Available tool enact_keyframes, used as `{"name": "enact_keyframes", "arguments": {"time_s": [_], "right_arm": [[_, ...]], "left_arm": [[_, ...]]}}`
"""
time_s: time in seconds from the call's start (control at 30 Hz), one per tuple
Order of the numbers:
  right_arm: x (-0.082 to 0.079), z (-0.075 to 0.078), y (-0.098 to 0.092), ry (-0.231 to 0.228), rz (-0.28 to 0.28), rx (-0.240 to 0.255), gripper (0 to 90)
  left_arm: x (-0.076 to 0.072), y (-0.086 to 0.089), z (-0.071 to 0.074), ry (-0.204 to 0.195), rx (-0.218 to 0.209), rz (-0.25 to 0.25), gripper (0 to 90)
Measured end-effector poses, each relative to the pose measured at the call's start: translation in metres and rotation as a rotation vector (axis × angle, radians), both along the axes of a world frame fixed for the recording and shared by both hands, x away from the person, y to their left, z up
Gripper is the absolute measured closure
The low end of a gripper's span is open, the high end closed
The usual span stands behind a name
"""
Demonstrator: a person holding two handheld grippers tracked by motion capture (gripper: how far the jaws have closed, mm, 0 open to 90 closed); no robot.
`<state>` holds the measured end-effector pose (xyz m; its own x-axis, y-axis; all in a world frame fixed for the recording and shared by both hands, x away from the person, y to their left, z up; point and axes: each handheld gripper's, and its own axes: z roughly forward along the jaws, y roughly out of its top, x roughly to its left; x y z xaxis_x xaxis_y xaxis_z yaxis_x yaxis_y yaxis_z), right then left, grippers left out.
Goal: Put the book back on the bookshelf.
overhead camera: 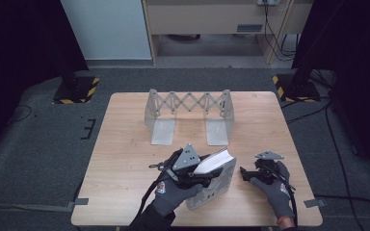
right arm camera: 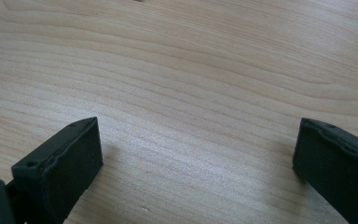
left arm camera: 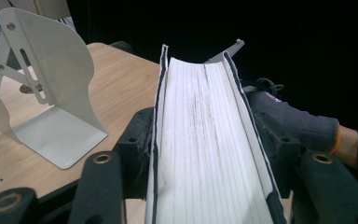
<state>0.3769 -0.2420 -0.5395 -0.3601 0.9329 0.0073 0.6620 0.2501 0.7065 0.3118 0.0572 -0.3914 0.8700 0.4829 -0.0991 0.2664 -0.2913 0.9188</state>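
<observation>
The left gripper (overhead camera: 207, 179) was clamped on a thick book (overhead camera: 217, 174), its two black jaws pressing the covers from either side, and in the left gripper view the white page edges (left arm camera: 205, 140) ran straight up between those jaws and away from the camera. The book stood on the wooden table (overhead camera: 125, 168) near the front edge, tilted rather than flat. Just beyond the book's far side sat the right gripper (overhead camera: 246, 174), held low over the bare wood with its jaws spread wide and nothing between them; the right gripper view looked down on plain table grain (right arm camera: 191, 93) framed by the two pads. Farther ahead of both tools, well apart from the book, the extendable metal bookend rack (overhead camera: 190, 113) stood toward the back of the table.
</observation>
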Motion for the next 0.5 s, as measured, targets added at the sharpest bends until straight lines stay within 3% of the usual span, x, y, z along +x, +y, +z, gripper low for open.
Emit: {"name": "enact_keyframes", "arguments": {"time_s": [0.33,0.5], "right_arm": [[0.0001,0.0,0.0001,0.0,-0.001,0.0,1.7],[0.0002,0.0001,0.0001,0.001,-0.001,0.001,1.7]], "left_arm": [[-0.0038,-0.0011,0.0005,-0.032,0.01,0.031,51.3],[-0.0023,-0.0002,0.001,-0.015,0.001,0.047,51.7]]}}
